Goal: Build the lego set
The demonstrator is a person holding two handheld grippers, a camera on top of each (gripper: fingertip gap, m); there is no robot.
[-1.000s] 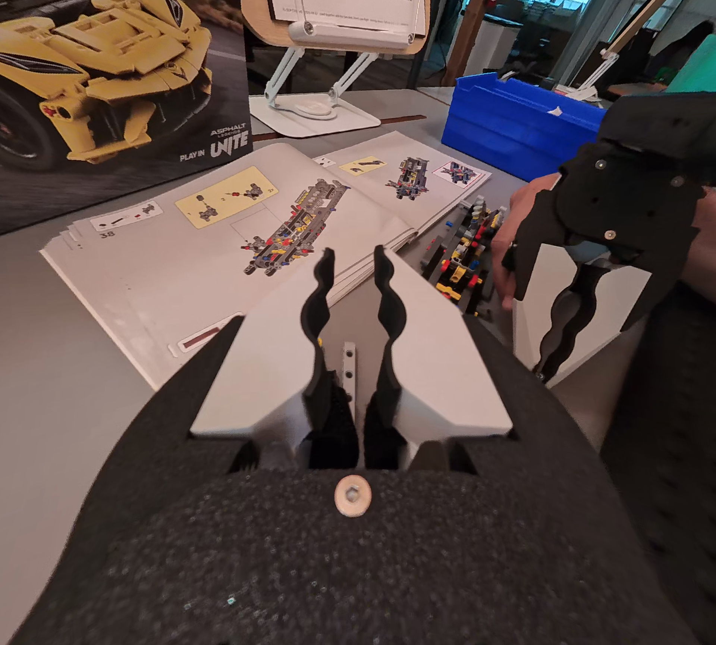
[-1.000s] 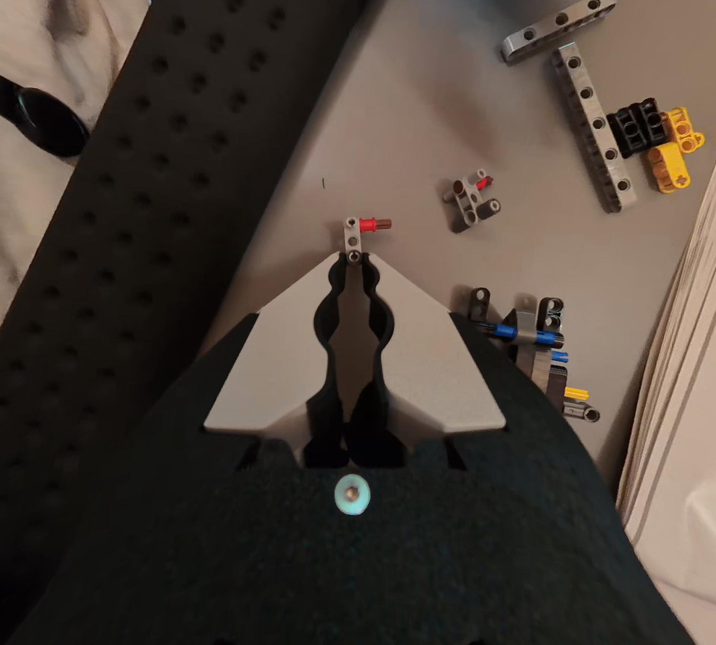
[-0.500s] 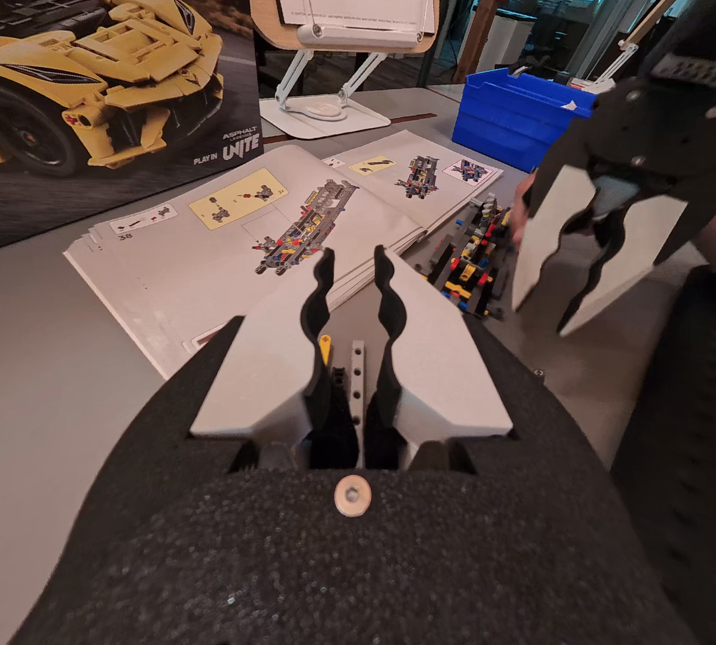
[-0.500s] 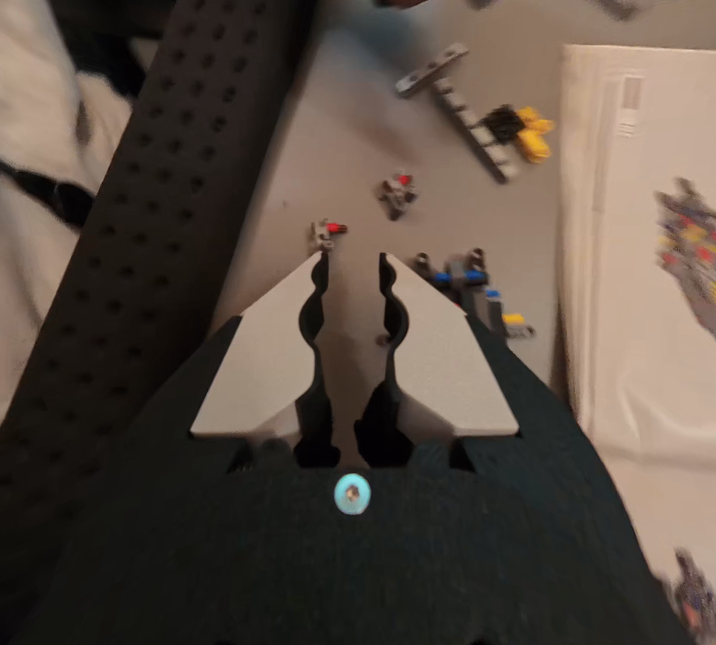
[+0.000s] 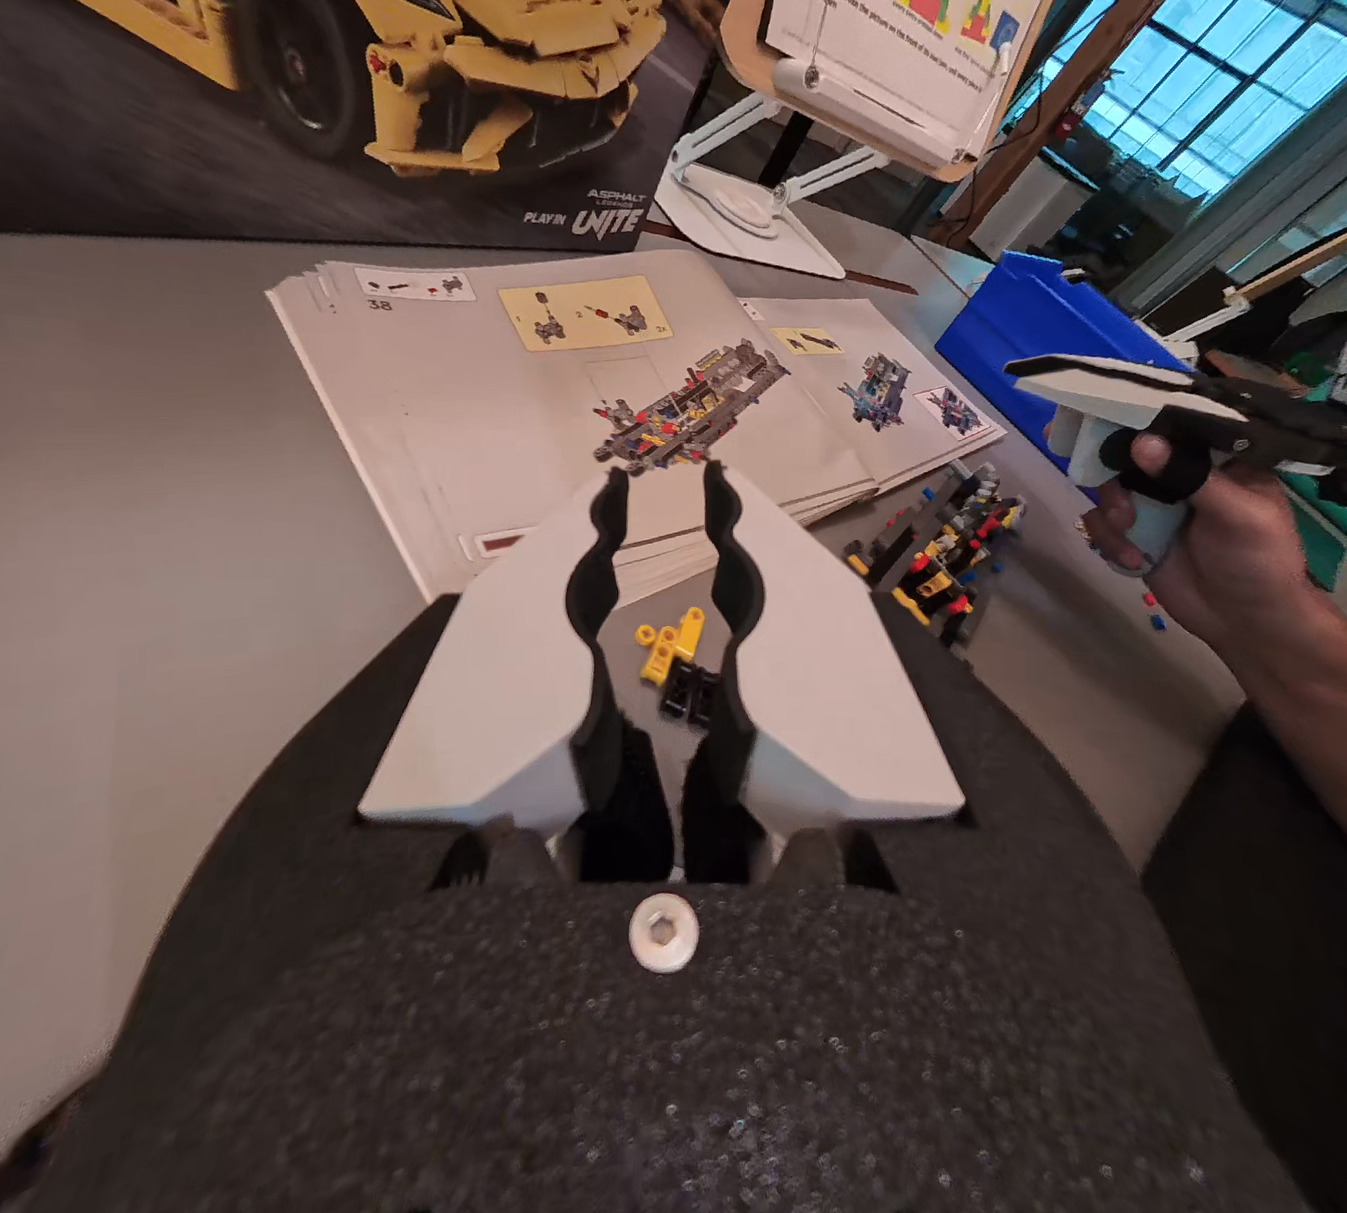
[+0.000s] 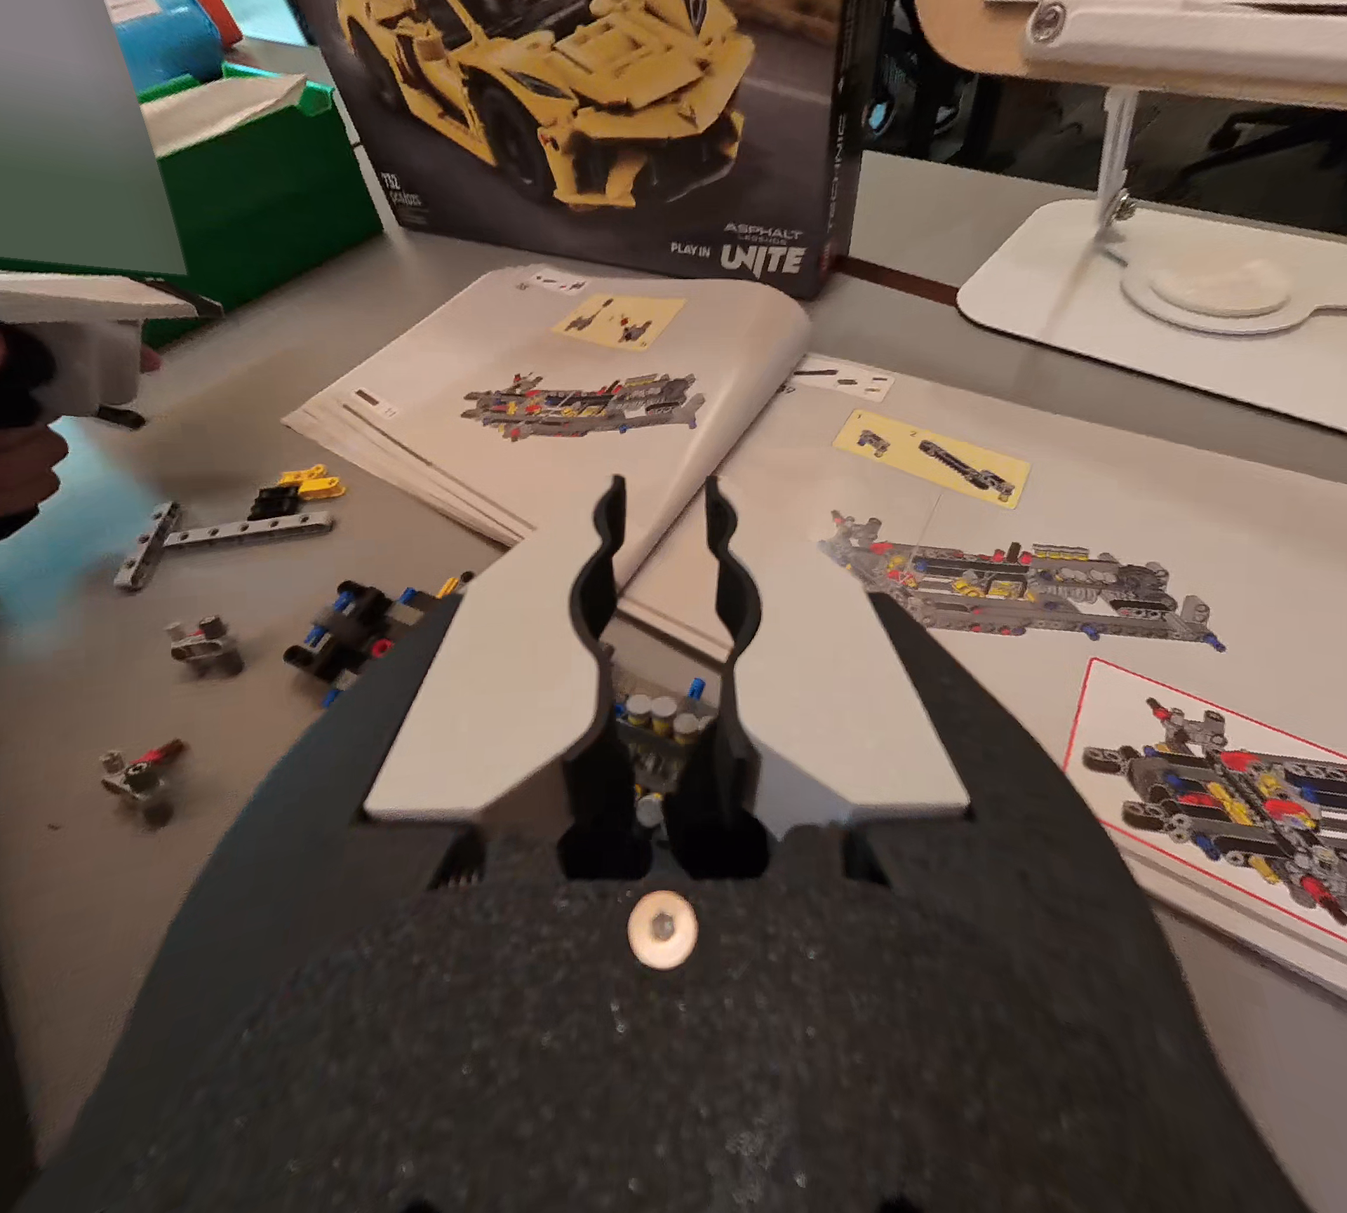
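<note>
Two grippers, both empty with jaws parted: my left gripper (image 5: 662,474) hovers over a yellow-and-black piece cluster (image 5: 676,660) on the grey table (image 5: 182,522). Rightward, the open instruction booklet (image 6: 729,391) lies flat, and my right gripper (image 6: 663,485) hangs above the part-built chassis (image 5: 940,551) beside it.

Grey table (image 5: 146,522) before large, daylit grid-paned windows (image 5: 1224,63) at right.

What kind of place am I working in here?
Probably a workshop or lab bench: a grey table with an open instruction booklet, the set's box standing behind it, a blue parts bin, and large industrial windows beyond.
</note>
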